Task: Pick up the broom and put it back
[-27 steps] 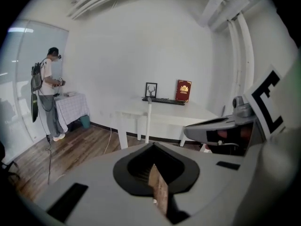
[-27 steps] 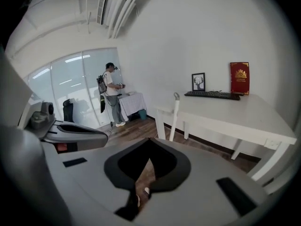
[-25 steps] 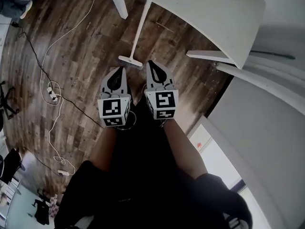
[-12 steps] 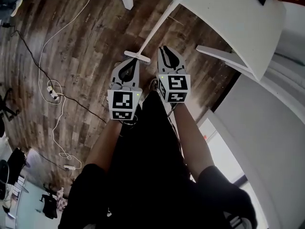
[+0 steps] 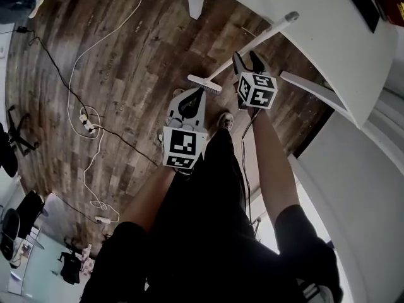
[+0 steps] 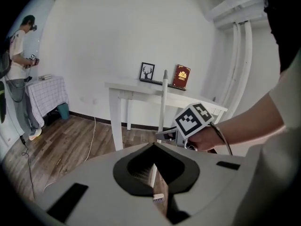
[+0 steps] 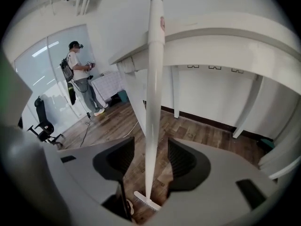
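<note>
A white broom [image 5: 252,43] leans against the white table [image 5: 315,24], with its brush head [image 5: 204,84] on the wood floor. My right gripper [image 5: 246,59] has just been opening its jaws. They now stand on either side of the handle [image 7: 154,79], low on its length, and the pads do not touch it. The right gripper view shows the brush head [image 7: 148,201] below the right gripper [image 7: 151,147]. My left gripper [image 5: 200,91] is shut and empty, just short of the brush head. Through the left gripper [image 6: 153,147] I see the handle [image 6: 162,98].
White and black cables with a power strip [image 5: 82,115] trail over the floor at left, near an office chair [image 5: 16,137]. A picture frame [image 6: 147,71] and a red book [image 6: 181,76] stand on the table. Another person [image 7: 77,69] stands far off by a checked table.
Both grippers moved forward and down toward the broom. The right gripper went from shut to open and now has the handle between its jaws. The left gripper stayed shut.
</note>
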Tool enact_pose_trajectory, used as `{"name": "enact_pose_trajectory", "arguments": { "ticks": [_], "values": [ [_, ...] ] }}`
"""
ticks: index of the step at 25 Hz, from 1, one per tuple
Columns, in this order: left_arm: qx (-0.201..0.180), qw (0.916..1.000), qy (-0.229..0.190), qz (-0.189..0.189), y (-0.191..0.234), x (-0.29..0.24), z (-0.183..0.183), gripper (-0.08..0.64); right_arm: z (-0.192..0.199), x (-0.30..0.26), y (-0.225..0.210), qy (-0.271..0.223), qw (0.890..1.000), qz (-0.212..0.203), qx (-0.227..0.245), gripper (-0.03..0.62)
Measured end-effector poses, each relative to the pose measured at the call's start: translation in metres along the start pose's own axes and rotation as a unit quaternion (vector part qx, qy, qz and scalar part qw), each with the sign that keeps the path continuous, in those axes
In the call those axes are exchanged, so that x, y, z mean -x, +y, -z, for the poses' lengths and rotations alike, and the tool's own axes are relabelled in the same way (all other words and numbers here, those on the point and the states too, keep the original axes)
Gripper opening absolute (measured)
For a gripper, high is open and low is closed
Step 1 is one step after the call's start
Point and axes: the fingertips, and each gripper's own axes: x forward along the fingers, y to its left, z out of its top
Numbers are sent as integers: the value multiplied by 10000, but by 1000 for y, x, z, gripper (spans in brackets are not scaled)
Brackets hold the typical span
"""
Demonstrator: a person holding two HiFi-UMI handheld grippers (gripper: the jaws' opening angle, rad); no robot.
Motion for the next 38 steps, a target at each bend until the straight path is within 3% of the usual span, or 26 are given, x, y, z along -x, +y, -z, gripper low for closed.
{"name": "enact_pose_trajectory", "arguments": {
  "ticks": [5, 6, 8, 17, 23, 29, 33, 38],
  "values": [
    [-30, 9999, 53, 131, 11, -2, 0, 3, -1, -31, -10, 139, 9996, 150, 207, 215],
    [-62, 9999, 74, 140, 14, -2, 0, 3, -3, -34, -9, 123, 9995, 106, 266, 194],
    [-130, 9997, 124, 136, 18, -2, 1, 3, -4, -37, -2, 55, 9991, 19, 416, 91],
    [178, 9997, 17, -169, 32, 11, 6, 3, -4, -22, 29, -203, 9965, -330, 746, 87],
    [-101, 9996, 10, -267, 9, 32, 1, 3, 3, 27, 59, -386, 9917, -602, 1072, 86],
    [-212, 9971, -549, -485, -20, 53, -32, 3, -5, 93, 74, -807, 9787, -787, 1714, 86],
    [-265, 9940, -857, -622, -36, 70, -59, 3, -35, 138, 73, -1116, 9698, -654, 2065, 86],
    [-338, 9890, -1226, -755, -66, 90, -91, 2, -94, 217, 72, -1838, 9538, -617, 2294, 86]
  ]
}}
